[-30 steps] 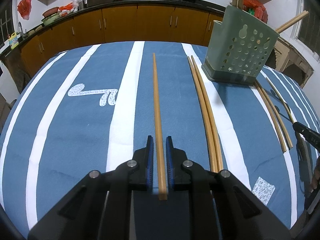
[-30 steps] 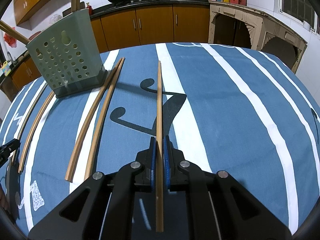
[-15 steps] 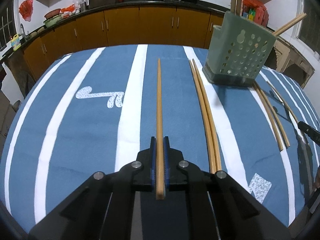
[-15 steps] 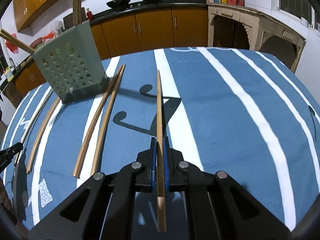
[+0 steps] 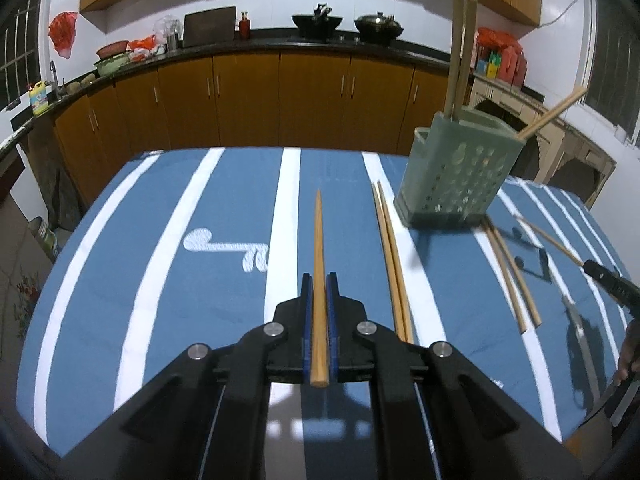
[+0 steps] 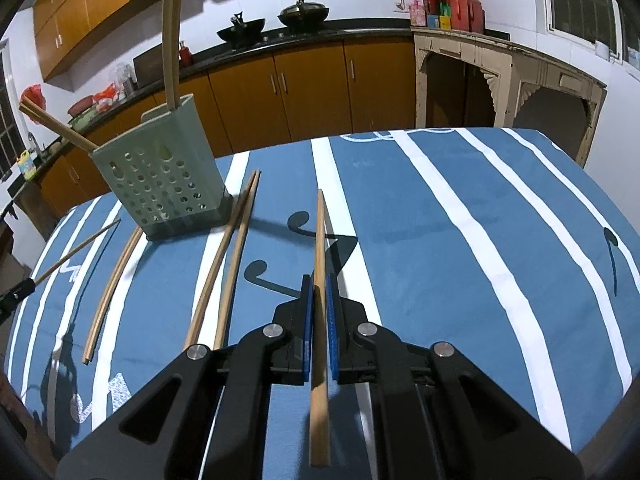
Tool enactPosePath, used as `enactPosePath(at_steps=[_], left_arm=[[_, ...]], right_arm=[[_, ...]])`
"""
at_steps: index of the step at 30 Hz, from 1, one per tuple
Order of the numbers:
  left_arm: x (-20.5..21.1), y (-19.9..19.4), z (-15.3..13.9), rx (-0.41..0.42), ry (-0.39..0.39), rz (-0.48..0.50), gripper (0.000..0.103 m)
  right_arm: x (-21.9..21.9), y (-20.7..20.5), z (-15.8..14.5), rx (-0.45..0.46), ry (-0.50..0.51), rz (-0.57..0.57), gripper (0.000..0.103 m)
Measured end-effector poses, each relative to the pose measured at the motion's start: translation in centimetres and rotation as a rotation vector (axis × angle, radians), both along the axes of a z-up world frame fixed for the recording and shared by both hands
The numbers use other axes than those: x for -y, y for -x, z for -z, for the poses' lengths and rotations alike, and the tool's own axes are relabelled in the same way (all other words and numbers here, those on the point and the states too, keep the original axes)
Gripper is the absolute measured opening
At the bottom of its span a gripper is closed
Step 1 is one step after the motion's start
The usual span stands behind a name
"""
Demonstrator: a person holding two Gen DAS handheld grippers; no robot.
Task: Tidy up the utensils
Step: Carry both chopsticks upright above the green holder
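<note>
Fingers of the left gripper (image 5: 319,286) are closed tight on one wooden chopstick (image 5: 318,264), gripped near its thick butt end, the thin tip pointing ahead and clear of the blue-and-white striped cloth (image 5: 160,280) on the worktop. To its right a pair of chopsticks (image 5: 390,256) lies flat on the cloth, then a green perforated utensil holder (image 5: 456,176) with chopsticks already standing in it, then another loose pair (image 5: 508,276). Fingers of the right gripper (image 6: 319,286) likewise pinch a single chopstick (image 6: 319,248), with more of the butt trailing behind the pads. Each stick looks light, stiff and smooth, so it may pivot or slide in a narrow pinch; a hold nearer the middle would probably steady it.
</note>
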State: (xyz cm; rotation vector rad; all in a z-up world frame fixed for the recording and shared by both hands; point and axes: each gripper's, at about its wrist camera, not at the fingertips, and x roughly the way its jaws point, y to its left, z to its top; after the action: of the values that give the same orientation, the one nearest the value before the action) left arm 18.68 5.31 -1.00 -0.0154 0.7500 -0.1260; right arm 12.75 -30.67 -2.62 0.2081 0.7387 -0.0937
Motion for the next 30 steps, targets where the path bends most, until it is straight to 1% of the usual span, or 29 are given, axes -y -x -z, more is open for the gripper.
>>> enactPosePath(at_steps=[4,11,15,22,26,30], left_arm=[[-0.2,0.2,-1.5,0.047,0.023,-0.01,0.008],[-1.0,0.6,-4.7,0.154,0.087,-0.031,0.008],[-1.4,0.9,-6.2,0.2,0.114,-0.045,0.008],[-1.7,1.2,-7.8,0.237,0.132,-0.056,0.008],[-1.4,1.4,-8.7,0.252,0.131,-0.044,0.008],[-1.1,1.8,-9.9,0.267,0.127,-0.017,0.008]], right_arm=[[0.4,0.0,-1.2,0.052,-0.016,0.013,0.008],[0.9,0.4,-4.3,0.169,-0.022,0.022,0.008],[1.2,0.7,-5.3,0.213,-0.032,0.028,0.008],[1.3,0.8,-6.1,0.243,-0.042,0.026,0.008],[1.3,0.8,-6.8,0.261,-0.04,0.019,0.007],[1.3,1.1,-8.2,0.291,-0.059,0.0,0.007]])
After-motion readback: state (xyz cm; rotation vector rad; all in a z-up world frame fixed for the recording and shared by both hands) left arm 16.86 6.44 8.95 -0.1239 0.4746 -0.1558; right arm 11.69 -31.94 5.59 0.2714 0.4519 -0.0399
